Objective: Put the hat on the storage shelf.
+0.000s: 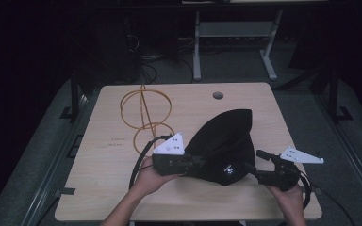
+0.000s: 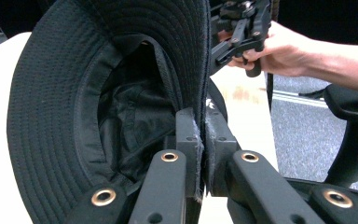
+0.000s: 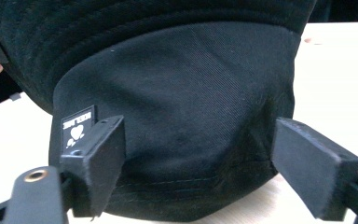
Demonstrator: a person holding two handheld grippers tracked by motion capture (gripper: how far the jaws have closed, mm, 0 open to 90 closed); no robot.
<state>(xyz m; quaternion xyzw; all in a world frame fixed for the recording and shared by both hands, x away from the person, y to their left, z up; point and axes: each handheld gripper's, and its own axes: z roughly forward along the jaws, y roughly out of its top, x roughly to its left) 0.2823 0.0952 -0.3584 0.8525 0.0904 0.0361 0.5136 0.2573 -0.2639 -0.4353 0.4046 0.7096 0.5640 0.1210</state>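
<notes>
Black cotton fills the middle of a pale wooden table (image 1: 122, 188), where a bucket hat (image 1: 226, 141) is held up off the surface between two hand-held grippers. The left gripper (image 1: 195, 162) has its jaws pinched tight on the hat's stitched brim, the fabric squeezed flat between the two pads in the left gripper view. The right gripper (image 1: 252, 172) stands with its jaws spread wide on either side of the hat's crown; in the right gripper view, the left pad sits just against the cloth beside the label, while the other stands clear of it.

Behind the hat, toward the far left of the table, a yellow wire stand (image 1: 146, 115) of rings and thin rods rests near the hat but apart from it. A round cable hole (image 1: 218, 95) marks the far edge. Beyond the table, a grey metal frame (image 1: 235, 42) stands on the dark floor.

A small black woven label (image 3: 78, 128) with white lettering and a white heart-like mark is sewn to the crown; the lettering is too blurred to read with confidence.
</notes>
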